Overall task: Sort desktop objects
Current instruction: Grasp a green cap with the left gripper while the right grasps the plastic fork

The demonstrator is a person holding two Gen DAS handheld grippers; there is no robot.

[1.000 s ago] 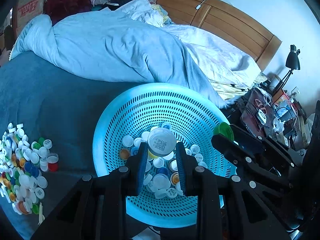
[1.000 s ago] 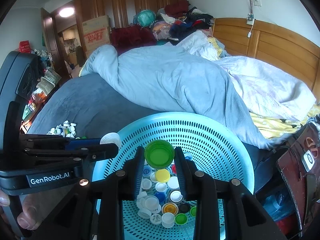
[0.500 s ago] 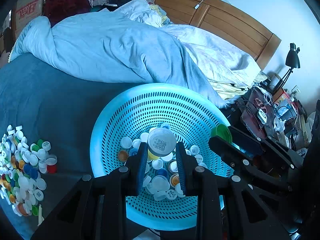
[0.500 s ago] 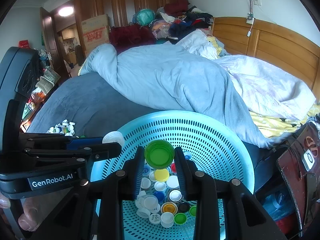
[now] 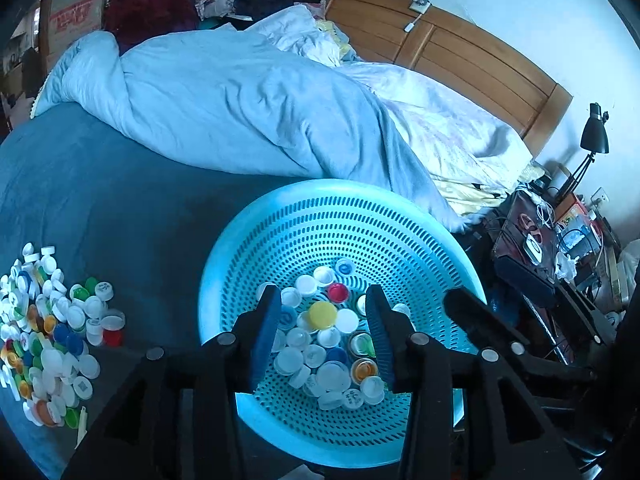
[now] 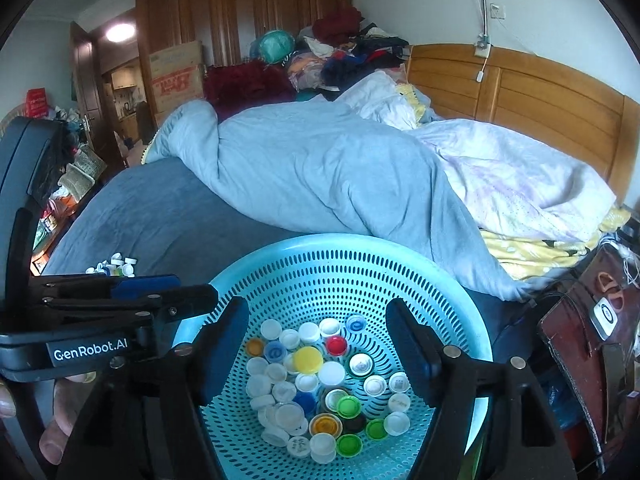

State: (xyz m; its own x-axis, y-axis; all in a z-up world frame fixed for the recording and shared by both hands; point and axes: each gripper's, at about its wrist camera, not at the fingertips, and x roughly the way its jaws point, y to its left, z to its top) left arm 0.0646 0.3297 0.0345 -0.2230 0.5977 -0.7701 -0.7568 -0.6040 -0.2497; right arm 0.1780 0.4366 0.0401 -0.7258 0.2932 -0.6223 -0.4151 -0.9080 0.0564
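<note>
Bottle caps (image 6: 316, 384) lie heaped in bottom of turquoise perforated basket (image 5: 320, 216), gathered there as sorted lot; second heap of unsorted caps (image 5: 52, 332) waits well apart on blue bedspread (image 5: 100, 200). Both grippers hang over basket, angled down into it, likely for dropping. Left gripper (image 5: 322, 332): jaws opening, nothing between pads, caps below gap. Right gripper (image 6: 318, 356): jaws opening wide, empty; yellow cap (image 6: 308, 359) and neighbours lie beneath, untouched.
</note>
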